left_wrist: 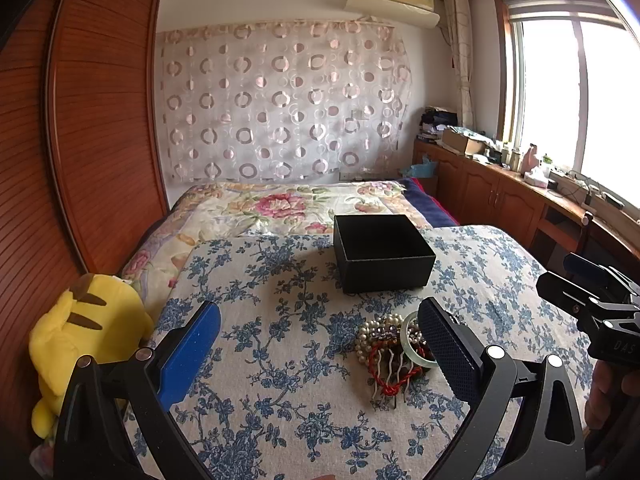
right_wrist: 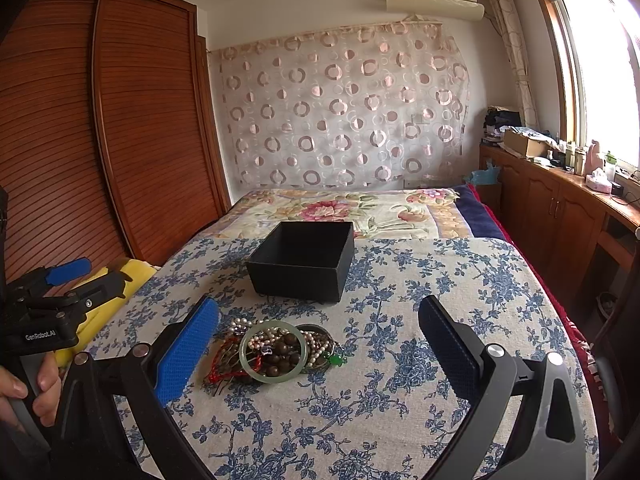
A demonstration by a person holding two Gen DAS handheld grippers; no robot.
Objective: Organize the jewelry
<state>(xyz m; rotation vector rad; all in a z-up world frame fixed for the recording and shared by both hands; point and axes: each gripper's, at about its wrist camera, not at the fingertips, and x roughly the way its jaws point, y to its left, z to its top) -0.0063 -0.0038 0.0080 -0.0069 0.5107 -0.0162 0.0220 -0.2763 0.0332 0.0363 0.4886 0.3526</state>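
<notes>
A pile of jewelry lies on the blue floral cloth: pearls, a pale green bangle, brown beads, a red cord and a hair comb. It also shows in the right wrist view. An open, empty black box stands behind it, also in the right wrist view. My left gripper is open, the pile just inside its right finger. My right gripper is open, the pile just inside its left finger. Both hover above the cloth and hold nothing.
A yellow plush toy lies at the cloth's left edge. A flowered quilt covers the bed behind. A wooden wardrobe stands on the left, a low cabinet with clutter under the window on the right.
</notes>
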